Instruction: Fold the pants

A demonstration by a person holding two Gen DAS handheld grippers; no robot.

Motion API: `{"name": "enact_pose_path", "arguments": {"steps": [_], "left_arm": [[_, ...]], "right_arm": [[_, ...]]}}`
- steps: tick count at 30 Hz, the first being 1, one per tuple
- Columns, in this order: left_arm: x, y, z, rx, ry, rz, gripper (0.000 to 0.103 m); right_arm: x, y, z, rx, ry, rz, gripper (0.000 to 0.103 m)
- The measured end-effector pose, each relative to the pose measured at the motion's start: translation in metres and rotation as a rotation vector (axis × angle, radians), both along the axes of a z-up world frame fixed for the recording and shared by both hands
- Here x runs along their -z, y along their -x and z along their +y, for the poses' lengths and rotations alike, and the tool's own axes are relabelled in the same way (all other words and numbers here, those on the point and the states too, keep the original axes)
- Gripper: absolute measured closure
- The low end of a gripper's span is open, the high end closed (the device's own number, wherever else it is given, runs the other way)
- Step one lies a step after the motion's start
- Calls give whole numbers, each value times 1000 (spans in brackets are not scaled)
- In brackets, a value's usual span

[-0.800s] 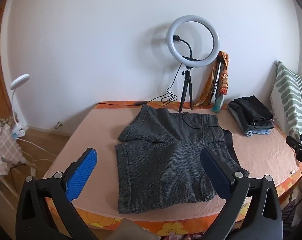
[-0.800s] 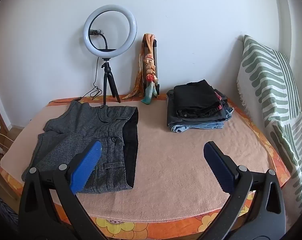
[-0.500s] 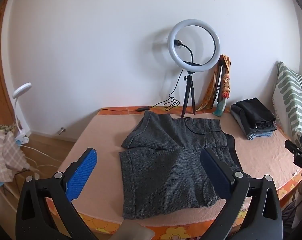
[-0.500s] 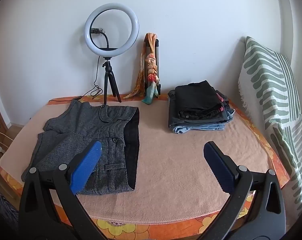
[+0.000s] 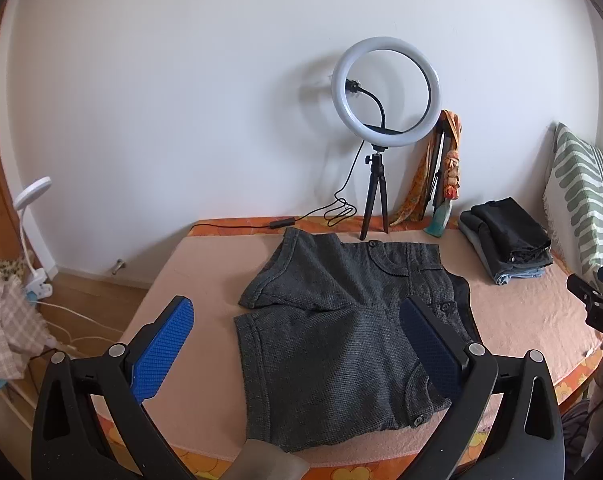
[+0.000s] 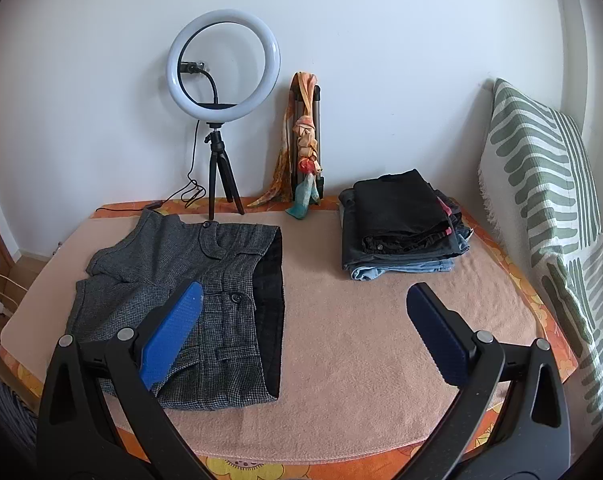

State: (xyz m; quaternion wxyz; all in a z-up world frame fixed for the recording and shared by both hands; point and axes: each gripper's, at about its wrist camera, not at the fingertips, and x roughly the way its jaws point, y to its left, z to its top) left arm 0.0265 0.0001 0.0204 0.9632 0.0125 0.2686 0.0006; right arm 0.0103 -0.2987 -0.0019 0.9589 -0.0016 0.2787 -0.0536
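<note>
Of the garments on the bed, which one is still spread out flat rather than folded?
The grey tweed shorts, lying open nearest the camera. The others, black, dark grey and light-blue denim, sit folded in a stack further back by the striped cushion.

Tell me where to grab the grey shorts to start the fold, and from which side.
Grip the grey shorts at the near leg's hem corner, coming in low from the left. That edge probably pinches easily: it lies flat and free on the blanket.

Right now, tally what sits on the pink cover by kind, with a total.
Grey shorts spread flat: 1
Stack of folded clothes: 1
Ring light on a tripod: 1
Total: 3
</note>
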Motion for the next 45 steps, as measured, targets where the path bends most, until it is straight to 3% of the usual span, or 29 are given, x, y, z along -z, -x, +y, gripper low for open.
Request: {"name": "enact_pose_path", "arguments": {"steps": [45], "left_arm": [[-16,-28,5,-9,-20,-3,0]], "right_arm": [[-11,-32,6,-21,-4,-30,0]]}}
